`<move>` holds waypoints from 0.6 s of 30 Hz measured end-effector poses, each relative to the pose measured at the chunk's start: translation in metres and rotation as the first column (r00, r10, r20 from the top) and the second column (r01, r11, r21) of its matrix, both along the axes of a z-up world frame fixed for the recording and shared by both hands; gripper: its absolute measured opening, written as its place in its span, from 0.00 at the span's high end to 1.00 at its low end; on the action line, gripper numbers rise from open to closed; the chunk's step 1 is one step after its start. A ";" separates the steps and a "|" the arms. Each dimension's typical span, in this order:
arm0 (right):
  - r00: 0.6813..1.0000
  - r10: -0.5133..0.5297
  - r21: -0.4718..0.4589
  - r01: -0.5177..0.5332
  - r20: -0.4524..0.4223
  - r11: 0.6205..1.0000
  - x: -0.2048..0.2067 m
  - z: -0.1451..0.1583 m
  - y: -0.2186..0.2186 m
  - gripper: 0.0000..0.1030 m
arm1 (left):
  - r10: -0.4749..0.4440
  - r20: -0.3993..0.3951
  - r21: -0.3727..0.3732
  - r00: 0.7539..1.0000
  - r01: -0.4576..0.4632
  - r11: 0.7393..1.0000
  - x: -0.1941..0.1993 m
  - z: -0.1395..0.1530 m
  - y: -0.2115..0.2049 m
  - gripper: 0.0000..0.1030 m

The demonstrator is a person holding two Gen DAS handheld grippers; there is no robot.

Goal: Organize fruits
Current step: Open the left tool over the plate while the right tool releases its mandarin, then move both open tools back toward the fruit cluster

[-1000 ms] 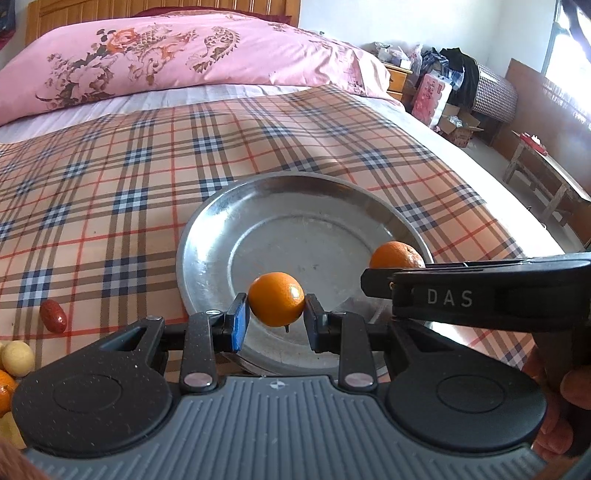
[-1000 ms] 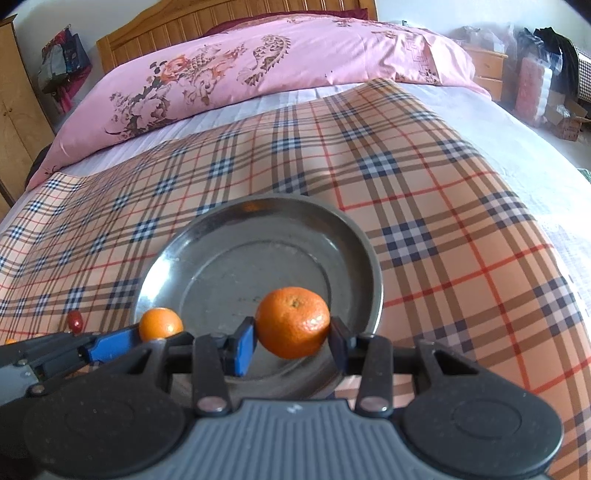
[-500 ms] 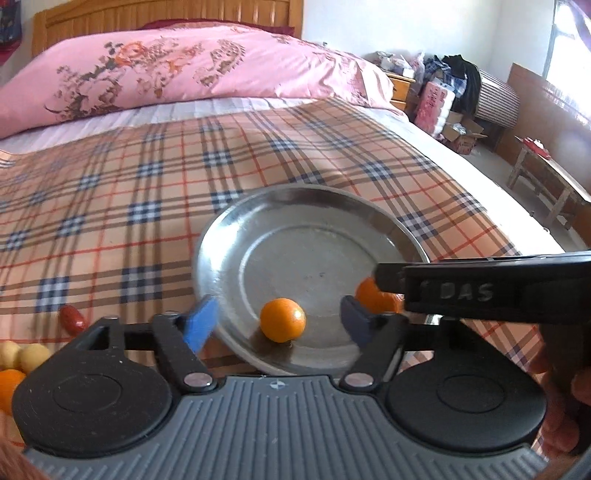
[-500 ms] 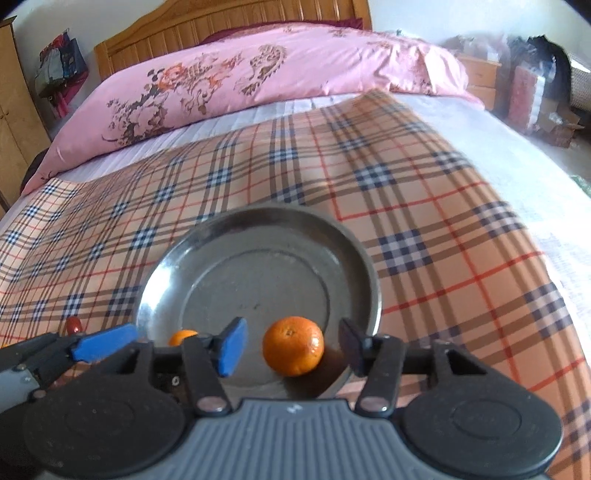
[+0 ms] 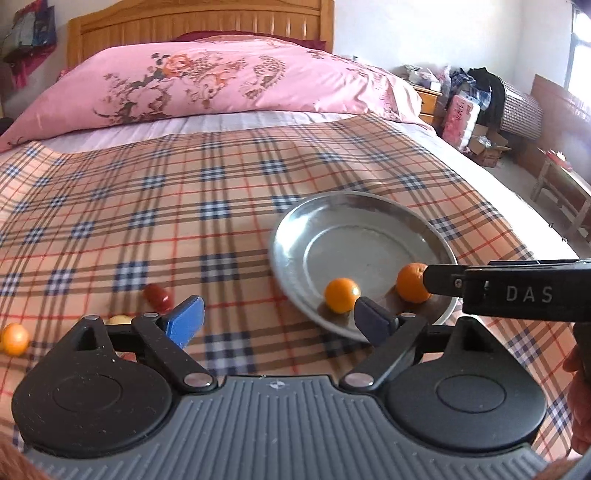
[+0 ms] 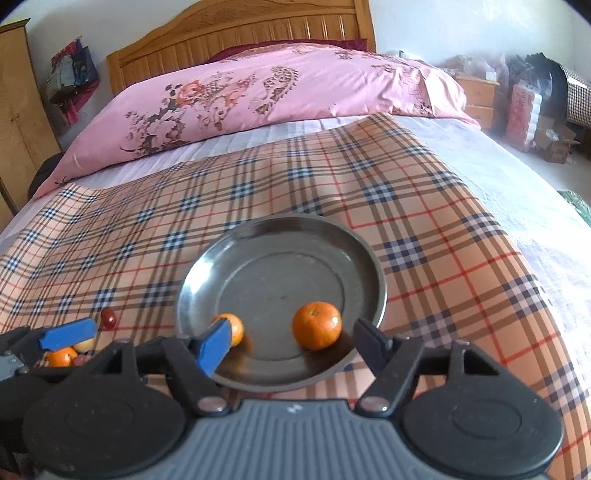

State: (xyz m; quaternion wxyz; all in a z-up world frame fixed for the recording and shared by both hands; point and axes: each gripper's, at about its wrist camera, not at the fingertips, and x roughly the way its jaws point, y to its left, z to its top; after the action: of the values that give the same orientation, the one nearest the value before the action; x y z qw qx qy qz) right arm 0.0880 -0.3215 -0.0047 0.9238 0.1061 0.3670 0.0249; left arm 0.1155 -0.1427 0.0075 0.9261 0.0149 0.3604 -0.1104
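A round metal plate (image 5: 369,206) (image 6: 280,225) lies on the plaid bedspread. In it rest a small smooth orange fruit (image 5: 341,295) (image 6: 236,328) and a mandarin (image 5: 412,282) (image 6: 317,325). My left gripper (image 5: 279,319) is open and empty, just left of the plate's near rim. My right gripper (image 6: 291,343) is open and empty at the plate's near rim, the mandarin just beyond it. Left of the plate on the spread lie a red date (image 5: 158,295) (image 6: 109,318), an orange fruit (image 5: 14,338) (image 6: 62,356) and a pale yellow fruit (image 5: 119,319) (image 6: 85,345).
A pink floral quilt (image 5: 221,81) covers the head of the bed before a wooden headboard (image 6: 240,33). The bed's right edge drops to a floor with boxes (image 5: 487,147) and a low wooden bench (image 5: 565,192). A wardrobe (image 6: 18,110) stands at the left.
Both grippers opened and dropped their fruits into the plate, then drew back. The left gripper has swung to the left, toward the loose fruits.
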 end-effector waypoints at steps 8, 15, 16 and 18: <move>0.999 0.038 0.009 -0.038 -0.004 0.999 -0.010 0.003 0.023 0.29 | 0.052 0.007 -0.006 0.999 -0.052 0.999 -0.016 0.002 0.034 0.00; 0.996 0.088 0.001 -0.088 0.000 0.996 -0.014 0.007 0.051 0.29 | 0.098 0.014 -0.007 0.995 -0.098 0.995 -0.027 0.004 0.063 0.00; 0.996 0.093 0.002 -0.093 0.002 0.996 -0.015 0.008 0.055 0.29 | 0.105 0.014 -0.007 0.994 -0.105 0.995 -0.028 0.004 0.066 0.00; 0.994 0.107 0.005 -0.107 0.002 0.994 -0.015 0.009 0.063 0.29 | 0.116 0.011 -0.008 0.993 -0.116 0.993 -0.031 0.004 0.073 0.00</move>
State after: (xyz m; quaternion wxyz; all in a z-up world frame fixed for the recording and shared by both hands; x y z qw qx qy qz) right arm 0.0725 -0.2590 0.0040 0.9212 0.0886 0.3712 0.0752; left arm 0.0845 -0.0692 0.0112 0.9331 -0.0086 0.3550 -0.0575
